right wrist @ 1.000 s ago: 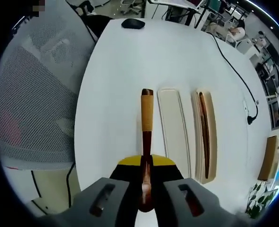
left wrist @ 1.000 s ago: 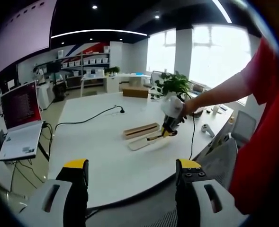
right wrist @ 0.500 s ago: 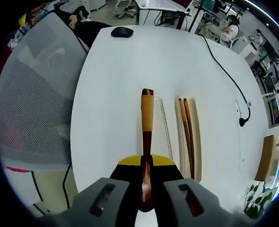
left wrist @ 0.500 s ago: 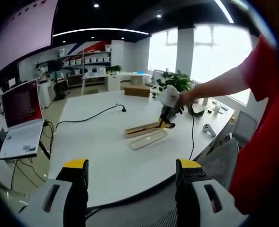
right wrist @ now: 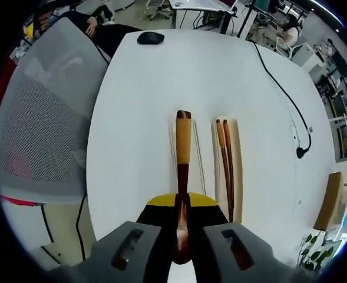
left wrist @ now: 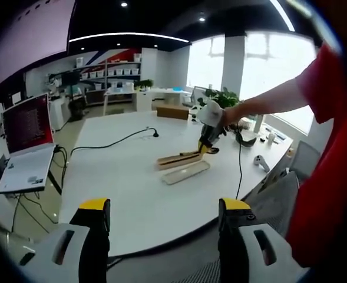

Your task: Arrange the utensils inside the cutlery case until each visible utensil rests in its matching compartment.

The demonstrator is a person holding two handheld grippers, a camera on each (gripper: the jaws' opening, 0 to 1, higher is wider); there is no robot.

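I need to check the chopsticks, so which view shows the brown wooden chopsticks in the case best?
The right gripper view: the brown wooden chopsticks lie side by side in the pale wooden case half, seen from above. The left gripper view shows the case far off, chopsticks too small to tell.

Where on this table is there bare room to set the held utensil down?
The white table is bare between the mouse and the case tray, also left of the held utensil toward the mesh chair. The cable borders the right. The tray holds chopsticks.
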